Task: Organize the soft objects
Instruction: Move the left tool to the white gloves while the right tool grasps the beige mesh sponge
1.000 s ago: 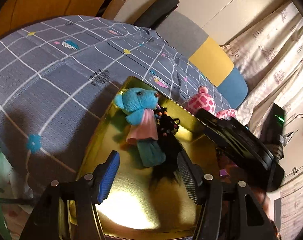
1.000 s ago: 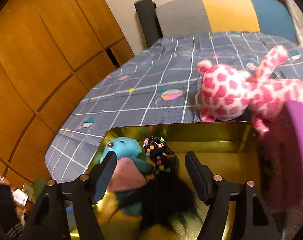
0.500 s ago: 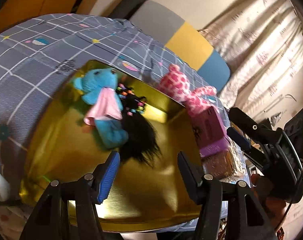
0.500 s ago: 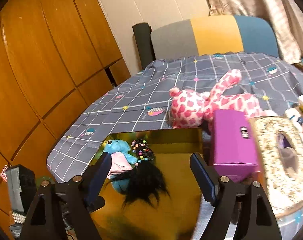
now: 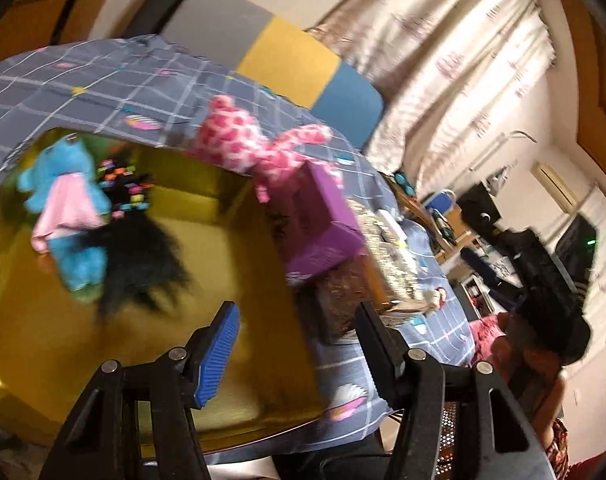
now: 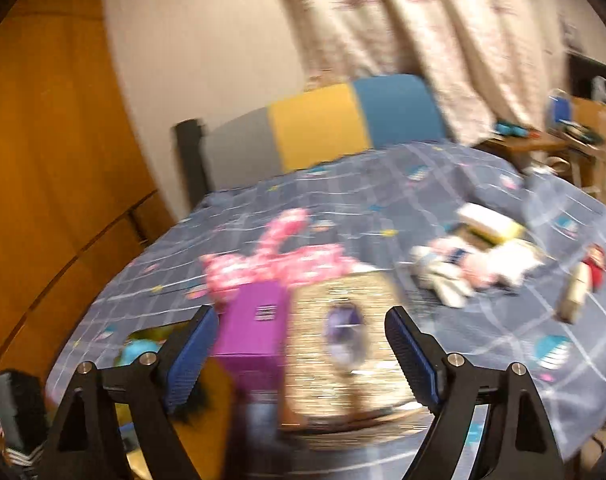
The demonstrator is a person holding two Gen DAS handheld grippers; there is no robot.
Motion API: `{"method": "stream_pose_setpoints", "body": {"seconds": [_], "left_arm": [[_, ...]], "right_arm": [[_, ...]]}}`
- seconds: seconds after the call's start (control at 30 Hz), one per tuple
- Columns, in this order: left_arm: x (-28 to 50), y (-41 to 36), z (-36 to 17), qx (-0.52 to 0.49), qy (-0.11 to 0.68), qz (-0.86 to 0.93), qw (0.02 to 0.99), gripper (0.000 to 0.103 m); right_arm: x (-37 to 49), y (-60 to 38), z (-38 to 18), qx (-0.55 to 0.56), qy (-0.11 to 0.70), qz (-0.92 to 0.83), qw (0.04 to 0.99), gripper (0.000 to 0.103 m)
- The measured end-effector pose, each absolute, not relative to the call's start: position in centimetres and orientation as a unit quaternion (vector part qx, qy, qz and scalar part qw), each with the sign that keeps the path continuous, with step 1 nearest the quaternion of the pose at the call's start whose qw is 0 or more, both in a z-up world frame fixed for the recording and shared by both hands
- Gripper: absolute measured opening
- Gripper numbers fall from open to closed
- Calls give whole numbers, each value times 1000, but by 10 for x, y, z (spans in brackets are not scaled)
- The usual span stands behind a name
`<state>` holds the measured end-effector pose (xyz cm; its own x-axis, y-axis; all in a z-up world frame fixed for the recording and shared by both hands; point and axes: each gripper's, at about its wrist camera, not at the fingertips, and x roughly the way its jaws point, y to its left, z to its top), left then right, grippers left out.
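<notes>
We've got both grippers off the toys right now. Left gripper [image 5: 293, 344]: jaws partway apart, nothing between them, hanging over the near edge of the gold tray [image 5: 239, 248]. Right gripper [image 6: 299, 344]: jaws opening, already wide, empty; the purple box [image 6: 255, 332] and glittery tissue box [image 6: 343, 344] only show past them, not gripped.

Where the soft stuff is: blue bear [image 5: 69, 208] w/ pink cloth lies in the tray's far-left part, black fuzzy toy [image 5: 139, 248] w/ coloured beads touching it on the right. Pink spotted plush [image 5: 247, 148] lies on the checked bedspread [image 5: 151, 92] just behind the tray, against the purple box. More small plush toys [image 6: 459, 268] lie further right on the bedspread, well apart from the tray; too blurred to say what they are.

Handling, as we judge it: all light, squashy, won't break, won't slip much on ribbed pads. The pink plush looks next; we'd pinch it across the body or the thick neck, not a thin leg, which would let it flop and swing. The black toy's long hair would slide out of a pinch, so we'd take it by the beaded head.
</notes>
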<state>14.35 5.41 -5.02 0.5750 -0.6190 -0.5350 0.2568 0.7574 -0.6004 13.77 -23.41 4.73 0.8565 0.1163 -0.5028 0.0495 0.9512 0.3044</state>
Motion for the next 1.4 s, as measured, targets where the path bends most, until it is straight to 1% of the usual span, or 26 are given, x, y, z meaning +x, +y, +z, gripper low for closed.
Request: {"method": "stream_pose_setpoints", "body": {"seconds": [0.13,0.33,0.4,0.6,0.77,0.87,0.9,1.03,1.07,1.13,1.2,1.23,1.27,1.33,1.4], "left_arm": [[145,25,-40,-216,384,-280,853,60],[145,-25,-27,-188,384,-325,844,60],[145,-40,-23,-178,386,-334,841,60],[147,-90,-13,-146,393,-367,831,60],[153,-127,-4,-132,404,-384,820,60],[162,-145,5,-127,409,-389,816,60],[164,-149,8,-129,409,-390,815,60],[183,-167,20,-131,410,-376,820,62],[191,-174,22,-136,413,-370,821,62],[206,-187,23,-146,425,-365,815,63],[220,-200,21,-155,435,-360,810,63],[228,-208,19,-159,441,-360,807,63],[234,-214,16,-161,446,-353,806,63],[247,-227,12,-160,457,-341,805,64],[259,-237,8,-156,469,-327,805,64]], "right_arm": [[134,-292,28,183,293,-57,937,86],[131,-393,-32,247,354,-160,888,86],[128,-427,-48,269,359,-189,873,86],[138,-514,-64,303,346,-244,854,86],[182,-557,-74,313,358,-251,843,86],[206,-564,-83,305,365,-256,841,85],[213,-567,-87,298,372,-258,840,82],[228,-571,-100,272,390,-263,839,64],[230,-570,-102,259,391,-266,842,62],[230,-569,-107,245,389,-268,847,53],[229,-568,-111,235,384,-267,852,48],[227,-567,-111,229,379,-267,856,42],[226,-567,-113,223,375,-265,860,38],[221,-570,-114,232,362,-259,865,25],[217,-572,-114,243,351,-253,868,23]]}}
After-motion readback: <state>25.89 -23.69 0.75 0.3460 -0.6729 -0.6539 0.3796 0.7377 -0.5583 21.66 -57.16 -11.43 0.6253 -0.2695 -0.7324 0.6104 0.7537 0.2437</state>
